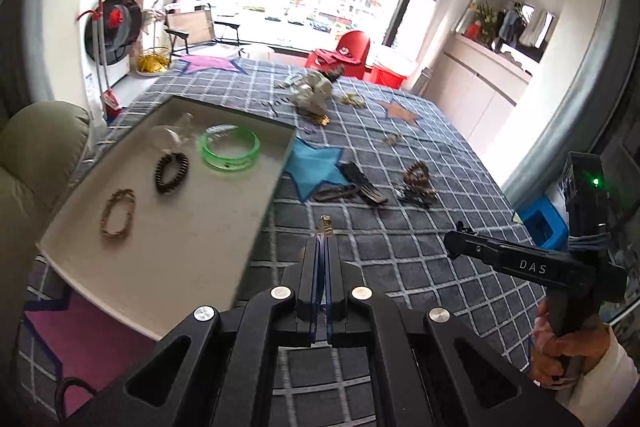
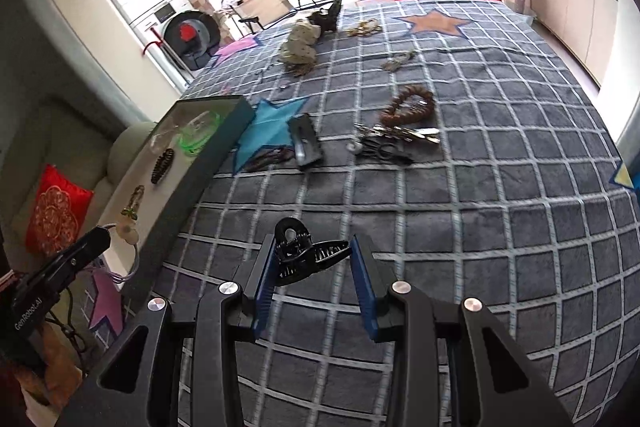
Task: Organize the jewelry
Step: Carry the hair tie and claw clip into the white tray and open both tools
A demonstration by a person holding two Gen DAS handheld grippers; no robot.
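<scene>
My left gripper (image 1: 323,239) is shut on a thin wire bangle with a pale flower charm (image 2: 129,231); only a small gold bit (image 1: 327,225) shows past its tips in the left wrist view. It hovers by the near right side of the white tray (image 1: 160,267). In the tray lie a green bangle (image 1: 229,150), a dark bead bracelet (image 1: 171,172) and a tan bead bracelet (image 1: 118,213). My right gripper (image 2: 315,246) is shut on a black claw hair clip (image 2: 308,257) above the grey checked cloth (image 2: 440,227). It also shows at the right, held by a hand (image 1: 560,351).
Loose items lie on the cloth: a black comb clip (image 2: 306,143), a brown beaded ring (image 2: 408,103), a heap of hairpins (image 2: 394,141), a beige bundle (image 2: 300,45), gold pieces (image 2: 362,27). A sofa with a red cushion (image 2: 56,211) stands left of the tray.
</scene>
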